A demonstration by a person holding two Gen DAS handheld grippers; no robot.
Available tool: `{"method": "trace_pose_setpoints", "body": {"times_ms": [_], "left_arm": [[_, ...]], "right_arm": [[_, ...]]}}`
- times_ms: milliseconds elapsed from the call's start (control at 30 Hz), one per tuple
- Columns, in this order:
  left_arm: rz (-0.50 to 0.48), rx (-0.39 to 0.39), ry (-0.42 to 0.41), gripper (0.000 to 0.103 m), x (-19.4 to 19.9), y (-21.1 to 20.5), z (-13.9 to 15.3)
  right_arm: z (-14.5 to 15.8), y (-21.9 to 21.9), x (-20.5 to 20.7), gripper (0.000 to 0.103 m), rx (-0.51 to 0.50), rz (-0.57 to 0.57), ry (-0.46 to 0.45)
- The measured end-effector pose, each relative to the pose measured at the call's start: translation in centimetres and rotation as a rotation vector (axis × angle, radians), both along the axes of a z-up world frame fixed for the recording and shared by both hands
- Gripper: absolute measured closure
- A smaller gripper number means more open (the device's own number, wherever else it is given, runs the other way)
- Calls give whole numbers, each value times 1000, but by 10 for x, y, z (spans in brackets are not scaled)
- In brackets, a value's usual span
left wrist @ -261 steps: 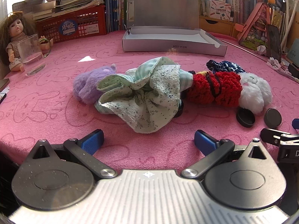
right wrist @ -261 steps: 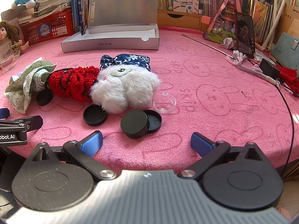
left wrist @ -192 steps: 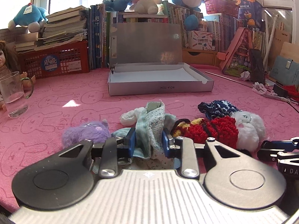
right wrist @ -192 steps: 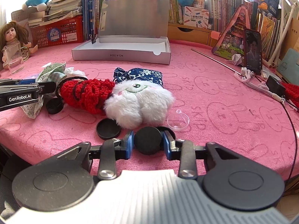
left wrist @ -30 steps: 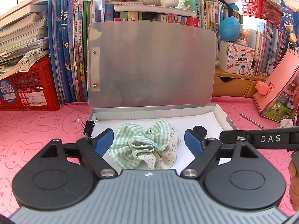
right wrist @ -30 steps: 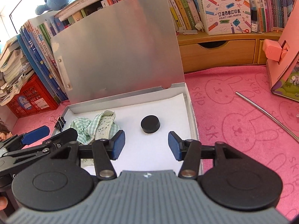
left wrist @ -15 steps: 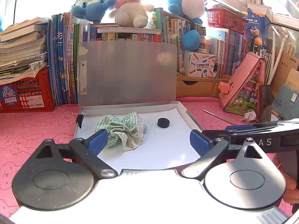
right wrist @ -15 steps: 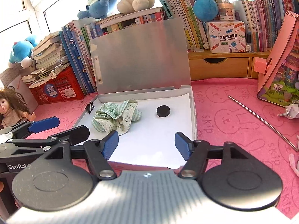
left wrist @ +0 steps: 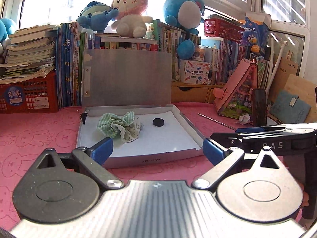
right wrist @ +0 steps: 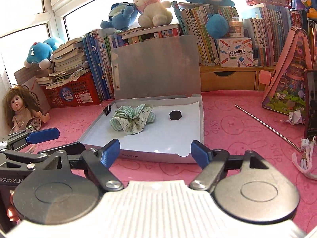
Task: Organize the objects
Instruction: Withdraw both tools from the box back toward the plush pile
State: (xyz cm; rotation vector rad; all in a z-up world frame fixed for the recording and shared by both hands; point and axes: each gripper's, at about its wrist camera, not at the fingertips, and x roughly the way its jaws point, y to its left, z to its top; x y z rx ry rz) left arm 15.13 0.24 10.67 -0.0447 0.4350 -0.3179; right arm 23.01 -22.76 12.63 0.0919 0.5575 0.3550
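On the left of the pink worktop (right wrist: 227,119) a doll (right wrist: 21,109) sits beside a glass that barely shows at the frame edge; a careless swing of the left hand-held gripper (left wrist: 156,149) on its way to fetch more could, I judge, knock either over. That gripper is spread wide and holds nothing. Further right, the green cloth (left wrist: 118,127) lies crumpled in the left half of the open grey box (left wrist: 190,123), with the black cap (left wrist: 158,122) apart from it toward the right wall. The propped lid (left wrist: 126,79) stands behind them, and a bump might drop it onto the contents. The right hand-held gripper (right wrist: 155,151) is likewise spread and empty. Compared with a second ago, both grippers have backed away from the box, which now sits smaller and whole in each view; some seconds earlier each was pinching its item, the cloth left and the cap right.
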Motion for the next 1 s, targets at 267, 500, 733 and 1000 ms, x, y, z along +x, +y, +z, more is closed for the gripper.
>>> {"method": "trace_pose_setpoints", "body": {"times_ms": [267,500,733,1000], "left_arm": [[6,14,-25,3,-35,2,-12],[14,29,-26,3,-58,0,-26],[35,60,-51,3,-81,0,-41],[50,75,-27,3,-97,5,-59]], "right_arm": [[-9,-1,-37,14,-47,5,-54],[-21,-1,-66,11,-73,0,-88],[-35,-6,-84,11,-56,-20,-75],[-50,-10,-98,11,-54,-49,-68]]}}
